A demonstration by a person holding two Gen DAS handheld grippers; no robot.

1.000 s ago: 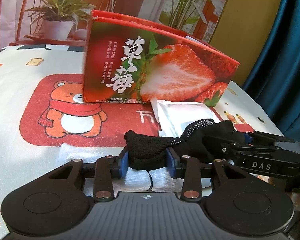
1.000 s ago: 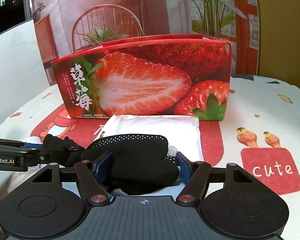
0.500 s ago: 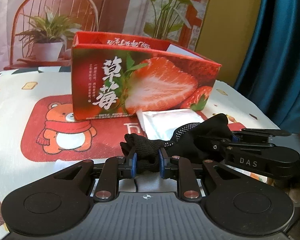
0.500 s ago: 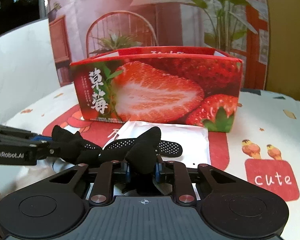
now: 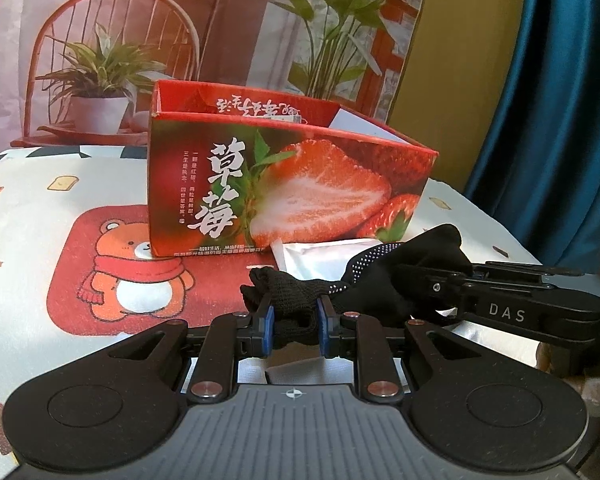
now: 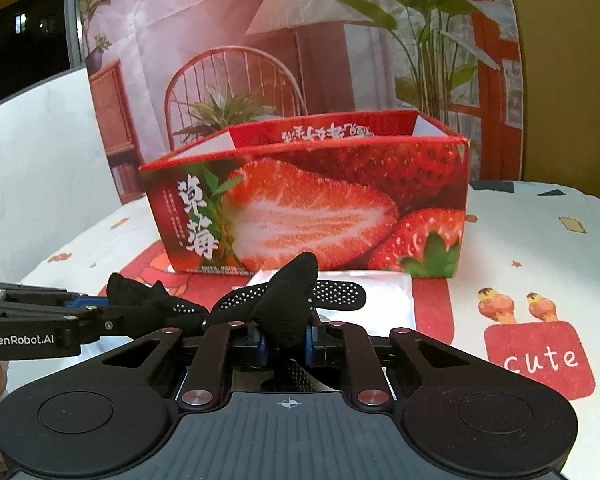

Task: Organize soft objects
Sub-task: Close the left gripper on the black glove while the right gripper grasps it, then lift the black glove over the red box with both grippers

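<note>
- Left gripper: its blue-padded jaws are pinched narrow on one end of the black knitted glove with white grip dots; holding an end gives control of a limp item.
- Glove: slung between the 2 grippers, above the cartoon-print tablecloth near its front edge, so it hangs clear of the flat white pouch lying beneath.
- Right gripper: jaws clamped narrow on the other end of the glove, a fold poking up between them; 2 holds probably keep the fabric from sagging.
- Red open-topped strawberry-print cardboard box: stands toward the tablecloth's middle, just behind the pouch, the likely destination.
</note>
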